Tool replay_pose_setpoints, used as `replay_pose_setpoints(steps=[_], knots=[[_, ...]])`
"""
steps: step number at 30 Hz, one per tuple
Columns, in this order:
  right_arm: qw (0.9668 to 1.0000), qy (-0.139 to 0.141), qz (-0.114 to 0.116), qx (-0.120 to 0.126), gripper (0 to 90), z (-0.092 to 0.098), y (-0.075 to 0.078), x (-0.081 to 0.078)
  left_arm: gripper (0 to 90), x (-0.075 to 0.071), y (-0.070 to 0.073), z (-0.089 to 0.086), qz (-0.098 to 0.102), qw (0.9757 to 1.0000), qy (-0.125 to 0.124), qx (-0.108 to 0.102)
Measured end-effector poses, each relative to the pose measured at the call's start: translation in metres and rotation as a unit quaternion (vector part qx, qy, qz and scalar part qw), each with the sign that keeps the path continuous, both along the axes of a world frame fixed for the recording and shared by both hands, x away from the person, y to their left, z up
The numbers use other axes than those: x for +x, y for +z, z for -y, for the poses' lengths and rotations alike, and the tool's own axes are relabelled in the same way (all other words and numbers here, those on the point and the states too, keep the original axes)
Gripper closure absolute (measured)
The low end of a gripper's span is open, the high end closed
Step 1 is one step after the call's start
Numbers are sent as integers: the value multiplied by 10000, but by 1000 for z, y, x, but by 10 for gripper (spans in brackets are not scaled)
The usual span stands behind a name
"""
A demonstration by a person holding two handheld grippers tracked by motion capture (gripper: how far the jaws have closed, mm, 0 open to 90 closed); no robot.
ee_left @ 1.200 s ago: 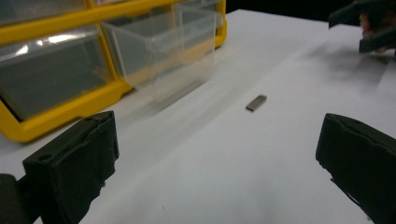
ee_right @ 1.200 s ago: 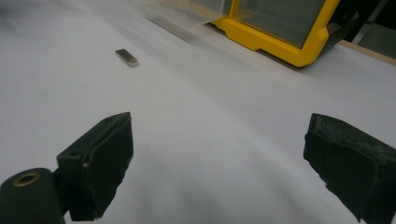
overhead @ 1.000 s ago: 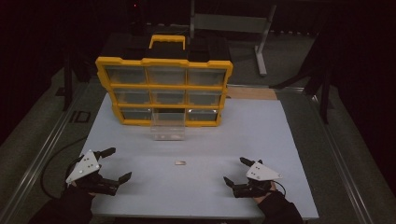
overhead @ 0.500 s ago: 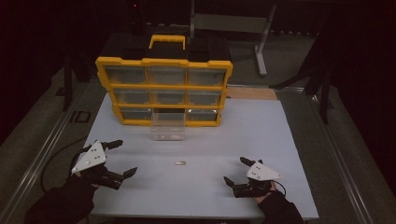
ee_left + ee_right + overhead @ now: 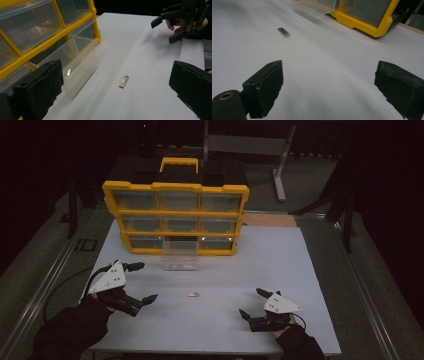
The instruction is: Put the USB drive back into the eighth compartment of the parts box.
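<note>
From the high view, I see a white table (image 5: 280, 270) with a yellow organiser (image 5: 176, 217) of clear drawers standing at its far side. Its bottom middle drawer (image 5: 180, 259) is pulled out onto the table. A small metal piece (image 5: 193, 294) lies flat on the bare surface, a little in front of that drawer. My left gripper (image 5: 140, 282) hovers to the left of the piece with its jaws spread wide, holding nothing. My right gripper (image 5: 252, 303) rests low near the table's front edge, to the right of the piece, also spread and empty. The left one is the nearer of the two.

In the left gripper view, the piece (image 5: 124, 81) sits ahead, between the lines of the two jaws, with its long side pointing roughly away from the camera. The open drawer (image 5: 75, 65) is just to its left, and the right gripper (image 5: 175, 25) is well apart at the top right. I judge the step to be picking up this piece. To do it well I would come down with one jaw on each long side, keep low, and squeeze slowly, since a thin flat piece could skid.

In the right gripper view, the piece (image 5: 283, 32) lies far ahead and to the left, outside the open jaws, near the drawer (image 5: 317, 7) and the organiser's yellow corner (image 5: 372, 27).
</note>
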State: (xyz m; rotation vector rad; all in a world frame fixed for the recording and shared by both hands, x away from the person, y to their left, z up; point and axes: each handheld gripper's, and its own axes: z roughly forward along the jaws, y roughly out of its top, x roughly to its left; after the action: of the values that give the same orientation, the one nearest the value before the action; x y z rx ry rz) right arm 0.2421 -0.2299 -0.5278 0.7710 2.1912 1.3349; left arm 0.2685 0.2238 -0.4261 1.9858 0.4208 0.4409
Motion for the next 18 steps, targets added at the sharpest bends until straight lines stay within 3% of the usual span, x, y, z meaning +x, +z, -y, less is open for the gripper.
replay_pose_setpoints(steps=[18], knots=[[9999,31,-83,76,87,-1,0,0,3,19,5,36,-168,9984,-478,231]])
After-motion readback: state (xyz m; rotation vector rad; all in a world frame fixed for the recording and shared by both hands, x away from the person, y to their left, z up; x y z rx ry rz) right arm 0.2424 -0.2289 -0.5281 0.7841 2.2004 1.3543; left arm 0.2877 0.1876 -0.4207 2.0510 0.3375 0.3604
